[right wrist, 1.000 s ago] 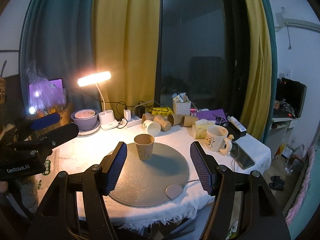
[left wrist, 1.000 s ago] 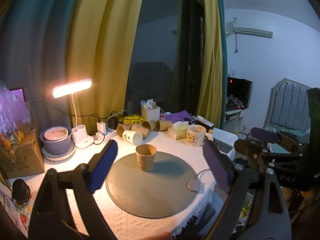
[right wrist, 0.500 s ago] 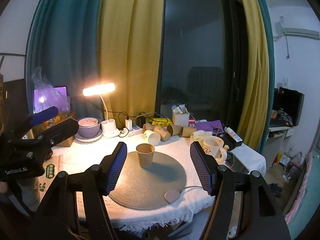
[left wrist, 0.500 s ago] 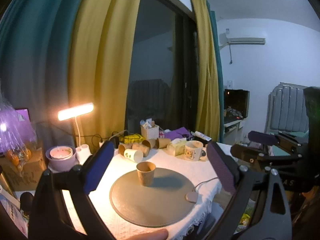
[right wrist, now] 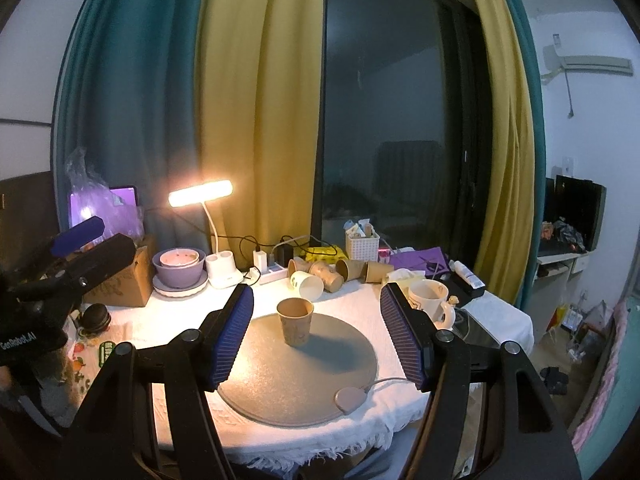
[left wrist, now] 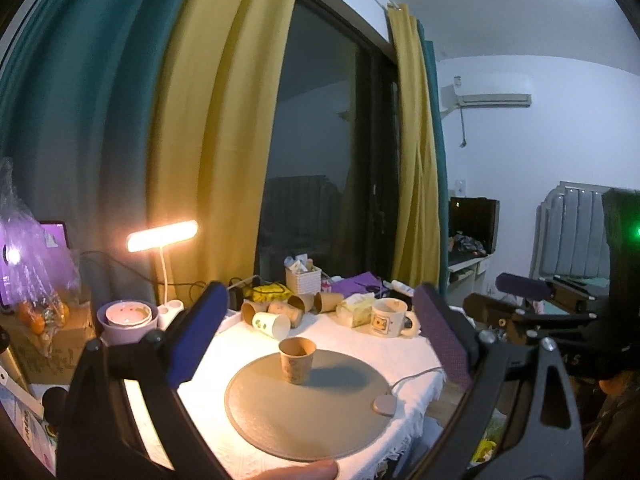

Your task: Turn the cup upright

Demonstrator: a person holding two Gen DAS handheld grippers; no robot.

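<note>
Both grippers, left gripper [left wrist: 316, 336] and right gripper [right wrist: 316, 336], have pulled back, fingers wide and empty; cup [right wrist: 296, 321] at centre frame stands upright, so flipping looks done

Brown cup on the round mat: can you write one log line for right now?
paper cup: upright on round mat | left gripper: open, empty | right gripper: open, empty | task: looks done

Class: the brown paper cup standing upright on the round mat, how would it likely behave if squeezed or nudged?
The brown paper cup looks thin-walled, so probably light and crushable. Its narrow base on the round mat suggests it tips easily.
</note>
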